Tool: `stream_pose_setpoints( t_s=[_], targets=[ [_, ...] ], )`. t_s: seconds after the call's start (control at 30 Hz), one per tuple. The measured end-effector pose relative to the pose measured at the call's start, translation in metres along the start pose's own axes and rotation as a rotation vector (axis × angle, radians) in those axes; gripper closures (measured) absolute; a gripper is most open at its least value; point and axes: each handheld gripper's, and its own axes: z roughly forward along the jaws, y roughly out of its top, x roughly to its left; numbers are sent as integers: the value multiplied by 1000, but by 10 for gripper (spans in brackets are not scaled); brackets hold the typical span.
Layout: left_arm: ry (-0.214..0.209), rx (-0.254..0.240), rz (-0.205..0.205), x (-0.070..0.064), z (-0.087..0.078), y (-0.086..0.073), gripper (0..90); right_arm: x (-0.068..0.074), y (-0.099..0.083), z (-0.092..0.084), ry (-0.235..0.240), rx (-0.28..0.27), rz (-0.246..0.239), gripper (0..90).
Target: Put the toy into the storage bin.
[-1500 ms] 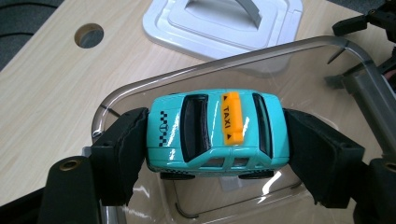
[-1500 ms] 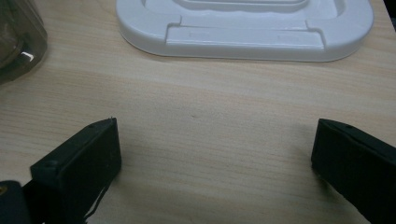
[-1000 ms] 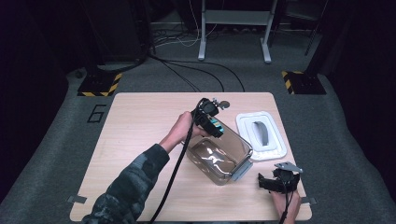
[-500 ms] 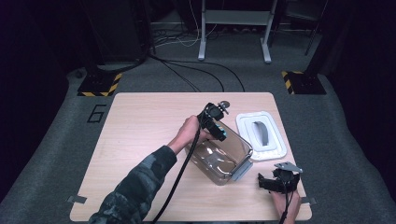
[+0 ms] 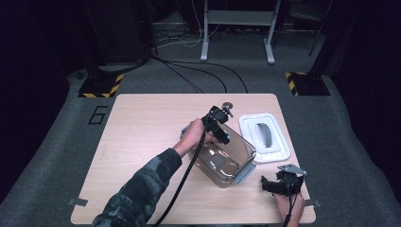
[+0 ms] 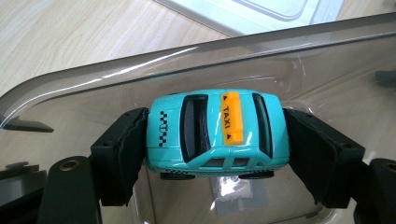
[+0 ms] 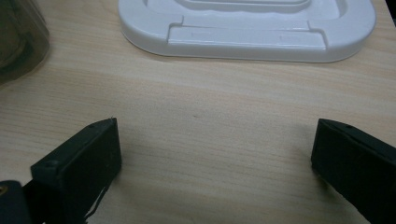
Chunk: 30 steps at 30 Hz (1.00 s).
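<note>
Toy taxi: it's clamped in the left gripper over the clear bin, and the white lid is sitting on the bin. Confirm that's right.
Not quite. The toy taxi is clamped in the left gripper over the clear bin, but the white lid lies on the table beside the bin, as the high view shows.

"TAXI" stands on the toy car's (image 6: 215, 134) orange roof sign; "6" marks the floor mat (image 5: 97, 115).
</note>
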Motion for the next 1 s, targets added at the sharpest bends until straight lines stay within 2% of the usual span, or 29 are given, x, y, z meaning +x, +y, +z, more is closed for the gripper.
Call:
stream_pose_setpoints(
  t_s=[0.33, 0.5, 0.7, 1.0],
  targets=[
    [9, 15, -11, 2, 4, 1, 244, 0, 0, 0, 0, 0, -1, 11],
    [7, 24, -35, 3, 9, 1, 244, 0, 0, 0, 2, 3, 0, 10],
    [14, 46, -36, 4, 12, 2, 243, 0, 0, 0, 1, 3, -1, 11],
    [21, 53, -41, 7, 16, 2, 241, 1, 0, 0, 0, -1, 1, 11]
  ],
)
